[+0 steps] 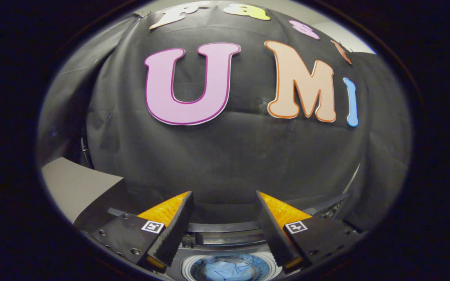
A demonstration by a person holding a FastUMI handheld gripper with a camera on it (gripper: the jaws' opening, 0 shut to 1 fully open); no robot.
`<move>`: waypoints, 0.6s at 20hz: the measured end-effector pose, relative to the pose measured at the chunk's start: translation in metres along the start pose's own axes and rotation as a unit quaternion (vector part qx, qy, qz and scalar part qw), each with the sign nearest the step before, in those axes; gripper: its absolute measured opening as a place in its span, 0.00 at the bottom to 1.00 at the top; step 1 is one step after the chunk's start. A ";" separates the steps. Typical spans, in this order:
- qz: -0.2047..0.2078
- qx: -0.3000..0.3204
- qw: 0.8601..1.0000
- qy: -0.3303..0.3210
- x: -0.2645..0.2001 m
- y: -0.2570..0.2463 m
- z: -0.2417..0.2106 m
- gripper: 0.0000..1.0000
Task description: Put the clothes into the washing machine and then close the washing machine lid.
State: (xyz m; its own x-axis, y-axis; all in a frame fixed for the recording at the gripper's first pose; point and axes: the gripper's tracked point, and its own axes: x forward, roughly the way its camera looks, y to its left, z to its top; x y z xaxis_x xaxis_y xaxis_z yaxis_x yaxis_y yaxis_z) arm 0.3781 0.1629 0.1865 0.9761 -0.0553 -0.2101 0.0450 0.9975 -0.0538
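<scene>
The gripper [225, 203] hangs with its fingers [176, 230] spread wide and nothing between them. Below the gap between them the washing machine [225, 238] stands open, and blue clothes [221, 270], apparently bunched, lie in its drum. Beyond the fingers hangs the black cloth wall [225, 156].

Nothing here for you to read, no words or numbers. Your gripper [223, 194] hangs with fingers spread wide, each carrying only a small square coded marker [152, 226].
</scene>
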 end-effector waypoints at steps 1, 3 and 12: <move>0.001 -0.001 1.000 0.004 -0.004 -0.001 -0.002 0.96; 0.004 -0.002 1.000 0.013 -0.012 -0.001 -0.008 0.97; 0.024 -0.002 1.000 0.011 -0.038 -0.003 -0.027 0.97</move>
State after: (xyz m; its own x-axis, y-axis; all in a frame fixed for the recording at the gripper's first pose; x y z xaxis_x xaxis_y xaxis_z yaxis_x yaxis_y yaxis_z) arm 0.3347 0.1609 0.1680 0.9723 -0.0082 -0.2335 -0.0030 0.9989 -0.0475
